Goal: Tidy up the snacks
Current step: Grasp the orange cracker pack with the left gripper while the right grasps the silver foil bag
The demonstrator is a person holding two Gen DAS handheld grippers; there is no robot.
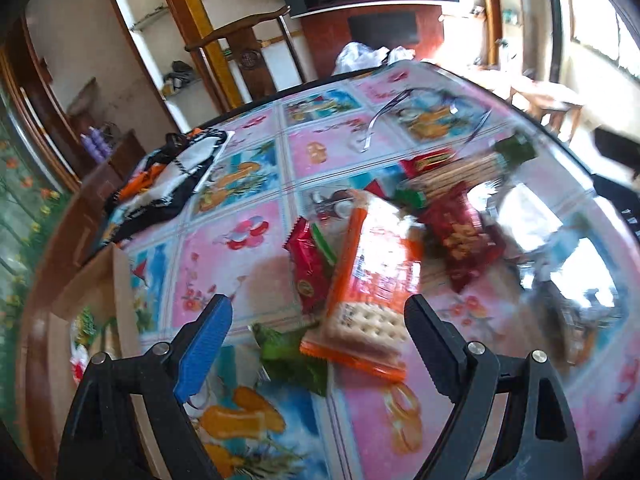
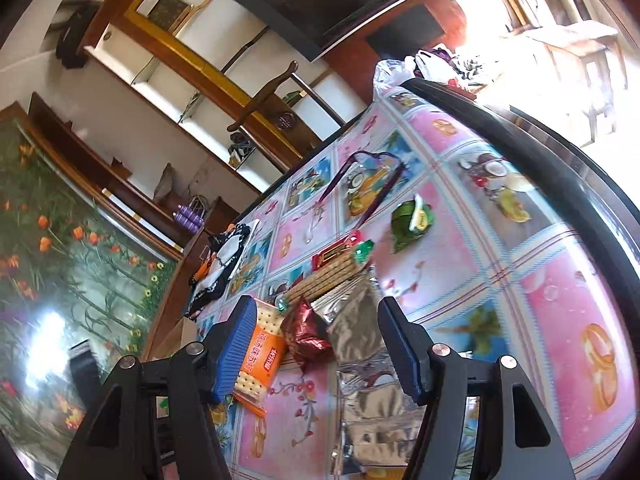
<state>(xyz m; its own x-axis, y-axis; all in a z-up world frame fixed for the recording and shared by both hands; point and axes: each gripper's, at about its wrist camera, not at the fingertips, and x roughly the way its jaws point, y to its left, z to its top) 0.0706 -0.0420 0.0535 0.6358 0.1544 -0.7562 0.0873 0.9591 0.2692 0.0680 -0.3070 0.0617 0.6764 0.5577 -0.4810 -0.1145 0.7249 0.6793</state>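
While both my grippers hover over the round table with its pink and blue fruit-print cloth, neither one holds anything. My left gripper has its jaws spread wide, with nothing pressed between the pads. Between its fingers, lying flat on the cloth, is an orange cracker packet, and against its near corner sits a small green wrapper. Just left of the crackers is a red snack packet; beyond them is a dark red packet and a long sleeve of biscuits, all bunched close together. A black, white and orange cloth lies well apart at the table's far left edge.

My right gripper is also parted and empty. Framed between its fingers, on the table, are a crumpled dark red foil wrapper and a silver foil bag. The cracker packet shows beside the left finger. A green packet lies alone further out on the cloth
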